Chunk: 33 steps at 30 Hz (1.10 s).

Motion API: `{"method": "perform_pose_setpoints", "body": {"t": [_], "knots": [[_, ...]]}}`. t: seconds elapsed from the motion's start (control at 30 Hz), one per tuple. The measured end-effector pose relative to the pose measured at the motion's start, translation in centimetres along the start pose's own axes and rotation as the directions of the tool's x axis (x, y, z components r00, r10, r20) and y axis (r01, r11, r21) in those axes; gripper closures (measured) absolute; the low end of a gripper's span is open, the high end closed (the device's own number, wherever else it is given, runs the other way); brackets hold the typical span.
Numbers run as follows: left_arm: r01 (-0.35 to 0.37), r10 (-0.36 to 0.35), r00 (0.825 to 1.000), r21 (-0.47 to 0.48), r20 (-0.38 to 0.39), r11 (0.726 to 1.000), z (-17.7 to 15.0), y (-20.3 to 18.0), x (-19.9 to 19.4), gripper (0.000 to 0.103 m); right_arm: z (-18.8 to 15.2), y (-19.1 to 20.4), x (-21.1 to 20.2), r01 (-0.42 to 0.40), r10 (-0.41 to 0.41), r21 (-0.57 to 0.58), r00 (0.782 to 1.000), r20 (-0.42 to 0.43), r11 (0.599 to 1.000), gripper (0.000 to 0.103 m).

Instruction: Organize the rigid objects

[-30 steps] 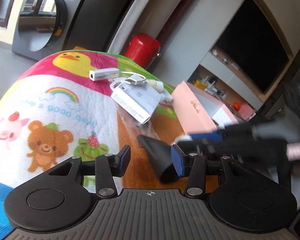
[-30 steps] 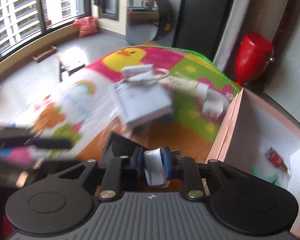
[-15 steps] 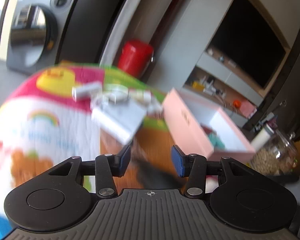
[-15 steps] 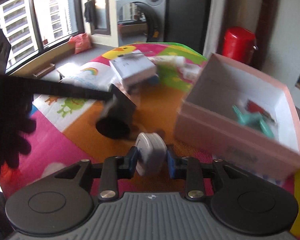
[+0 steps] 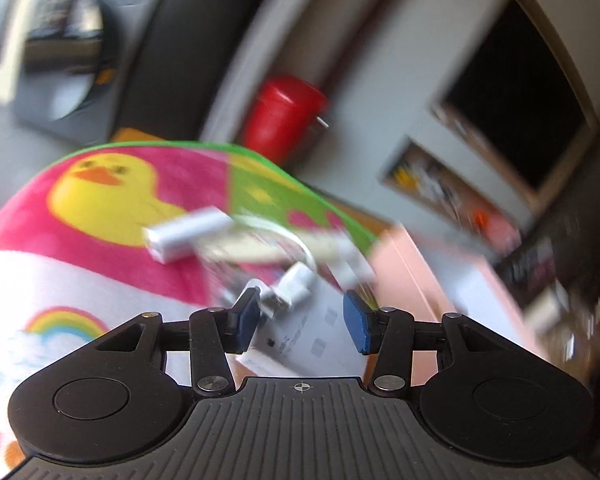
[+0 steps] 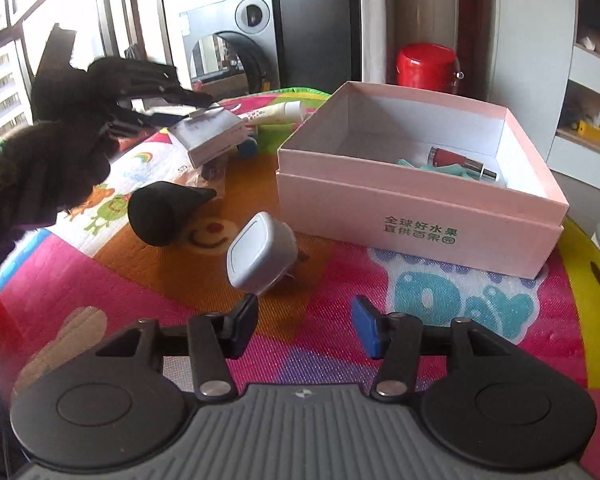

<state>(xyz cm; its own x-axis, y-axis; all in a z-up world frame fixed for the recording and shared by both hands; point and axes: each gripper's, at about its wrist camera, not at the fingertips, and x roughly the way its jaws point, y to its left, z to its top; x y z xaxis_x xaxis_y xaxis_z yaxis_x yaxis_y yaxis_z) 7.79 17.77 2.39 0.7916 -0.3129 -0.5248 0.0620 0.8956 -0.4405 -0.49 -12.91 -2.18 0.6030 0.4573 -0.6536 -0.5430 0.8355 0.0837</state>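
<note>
Left wrist view. The picture is blurred. The left gripper [image 5: 304, 322] has its jaws spread, with nothing pressed between the blue pads [image 5: 247, 318]. It hovers over a white flat box [image 5: 312, 344] that lies on the cartoon play mat [image 5: 100, 208]. A white plug on a cable [image 5: 290, 294] rests on the top of that box, seen in the gap between the pads. A white adapter [image 5: 188, 234] lies further back on the mat, over the yellow duck print. The pink box [image 5: 412, 280] stands to the right of the white flat box. A red canister [image 5: 284, 116] stands on the floor beyond the mat.

Right wrist view. The right gripper [image 6: 305, 326] has its jaws spread; they have just been opening, and nothing is between the pads now. A grey charger [image 6: 260, 258] lies tilted on the mat [image 6: 320, 320] just ahead of the left pad, apart from both pads. It sits beside the front wall of the pink box [image 6: 416, 208], outside it. The pink box is open at the top; inside lie a red cylinder with a metal tip [image 6: 456, 160] and a teal item [image 6: 432, 168], partly hidden by the wall. A black cone-shaped nozzle [image 6: 164, 210] lies on the mat to the left of the charger. Further back, the left gripper [image 6: 172, 100], held by a dark-gloved hand [image 6: 60, 152], is above the white flat box [image 6: 212, 136].
</note>
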Motion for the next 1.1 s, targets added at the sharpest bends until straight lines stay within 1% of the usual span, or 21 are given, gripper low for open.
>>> {"method": "perform_pose_setpoints", "body": {"t": [0.03, 0.1, 0.13, 0.17, 0.3, 0.37, 0.43, 0.5, 0.53, 0.6, 0.67, 0.73, 0.8, 0.87, 0.9, 0.93, 0.97, 1.0, 1.03, 1.07, 1.1], "knots": [[0.016, -0.014, 0.999, 0.067, -0.031, 0.998, -0.6, -1.0, 0.1, 0.055, -0.1, 0.0, -0.1, -0.008, 0.008, -0.004, 1.0, 0.008, 1.0, 0.051], [0.046, -0.033, 0.997, 0.196, -0.071, 0.979, -2.3, -2.9, -0.1, 0.055, -0.1, 0.2, -0.3, -0.025, 0.026, -0.017, 0.999, 0.021, 1.0, 0.051], [0.06, -0.038, 0.995, 0.238, -0.093, 0.969, -2.9, -3.7, -0.3, 0.057, -0.1, 0.4, -0.4, -0.034, 0.035, -0.023, 0.999, 0.025, 0.999, 0.05], [0.074, -0.045, 0.993, 0.268, -0.113, 0.961, -3.5, -4.4, -0.5, 0.057, -0.1, 0.5, -0.4, -0.043, 0.044, -0.028, 0.999, 0.027, 0.999, 0.049], [0.14, -0.092, 0.98, 0.284, -0.178, 0.948, -5.2, -5.5, -1.8, 0.057, 0.1, 0.7, -0.2, -0.05, 0.05, -0.027, 0.999, 0.021, 0.998, 0.048], [0.154, -0.091, 0.974, 0.306, -0.21, 0.94, -6.3, -6.0, -2.6, 0.059, 0.0, 0.6, 0.1, -0.049, 0.049, -0.022, 0.999, 0.013, 0.999, 0.048], [0.149, -0.078, 0.974, 0.342, -0.214, 0.928, -7.3, -6.5, -3.8, 0.058, -0.1, 0.5, 0.2, -0.045, 0.045, -0.018, 0.999, 0.009, 0.999, 0.048], [0.122, -0.052, 0.977, 0.348, -0.205, 0.929, -7.9, -6.6, -5.0, 0.058, -0.1, 0.4, 0.5, -0.039, 0.039, -0.013, 0.999, 0.003, 0.999, 0.048], [0.095, -0.028, 0.981, 0.345, -0.193, 0.934, -7.9, -6.5, -5.4, 0.058, -0.2, 0.3, 0.6, -0.037, 0.037, -0.01, 0.999, 0.004, 0.999, 0.048], [0.014, 0.035, 0.99, 0.344, -0.138, 0.939, -7.7, -6.3, -6.6, 0.058, -0.3, 0.3, 0.6, -0.035, 0.036, -0.011, 0.999, 0.012, 0.999, 0.046], [-0.046, 0.074, 0.994, 0.303, -0.082, 0.952, -7.1, -5.8, -8.2, 0.058, -0.5, 0.6, 0.7, -0.029, 0.029, -0.021, 0.999, 0.018, 0.999, 0.043], [-0.056, 0.067, 0.996, 0.197, -0.053, 0.979, -6.2, -4.5, -9.6, 0.058, -0.7, 0.9, 0.8, -0.022, 0.023, -0.037, 0.999, 0.026, 0.999, 0.04], [-0.023, 0.026, 0.998, 0.065, -0.052, 0.998, -5.6, -3.0, -10.3, 0.058, -0.8, 1.2, 0.8, -0.015, 0.017, -0.051, 0.999, 0.028, 0.999, 0.038], [0.02, -0.023, 0.996, -0.039, -0.088, 0.999, -5.7, -1.9, -9.8, 0.058, -0.8, 1.4, 0.9, -0.016, 0.017, -0.055, 1.0, 0.026, 0.998, 0.034], [0.028, -0.036, 0.993, -0.071, -0.114, 0.997, -5.9, -1.6, -9.3, 0.058, -0.8, 1.4, 0.9, -0.017, 0.018, -0.056, 1.0, 0.026, 0.998, 0.034], [0.028, -0.04, 0.989, -0.087, -0.14, 0.996, -6.3, -1.6, -8.6, 0.058, -0.9, 1.5, 0.9, -0.016, 0.018, -0.059, 1.0, 0.025, 0.998, 0.033], [0.026, -0.04, 0.987, -0.09, -0.156, 0.996, -6.7, -1.8, -7.9, 0.055, -0.9, 1.6, 0.9, -0.015, 0.017, -0.062, 1.0, 0.024, 0.998, 0.033], [0.028, -0.04, 0.989, -0.088, -0.144, 0.996, -7.0, -2.0, -7.5, 0.053, -0.9, 1.6, 0.9, -0.014, 0.016, -0.064, 1.0, 0.023, 0.998, 0.032], [0.018, -0.029, 0.989, -0.076, -0.142, 0.997, -7.2, -2.3, -7.1, 0.047, -0.9, 1.6, 0.9, -0.014, 0.015, -0.065, 1.0, 0.023, 0.998, 0.032], [0.013, -0.023, 0.988, -0.067, -0.153, 0.998, -7.3, -2.7, -6.5, 0.044, -0.9, 1.7, 0.9, -0.015, 0.016, -0.067, 1.0, 0.022, 0.998, 0.031], [0.019, -0.03, 0.985, -0.067, -0.168, 0.998, -7.4, -3.0, -6.0, 0.044, -0.8, 1.7, 1.0, -0.017, 0.019, -0.069, 1.0, 0.02, 0.997, 0.031]]}}
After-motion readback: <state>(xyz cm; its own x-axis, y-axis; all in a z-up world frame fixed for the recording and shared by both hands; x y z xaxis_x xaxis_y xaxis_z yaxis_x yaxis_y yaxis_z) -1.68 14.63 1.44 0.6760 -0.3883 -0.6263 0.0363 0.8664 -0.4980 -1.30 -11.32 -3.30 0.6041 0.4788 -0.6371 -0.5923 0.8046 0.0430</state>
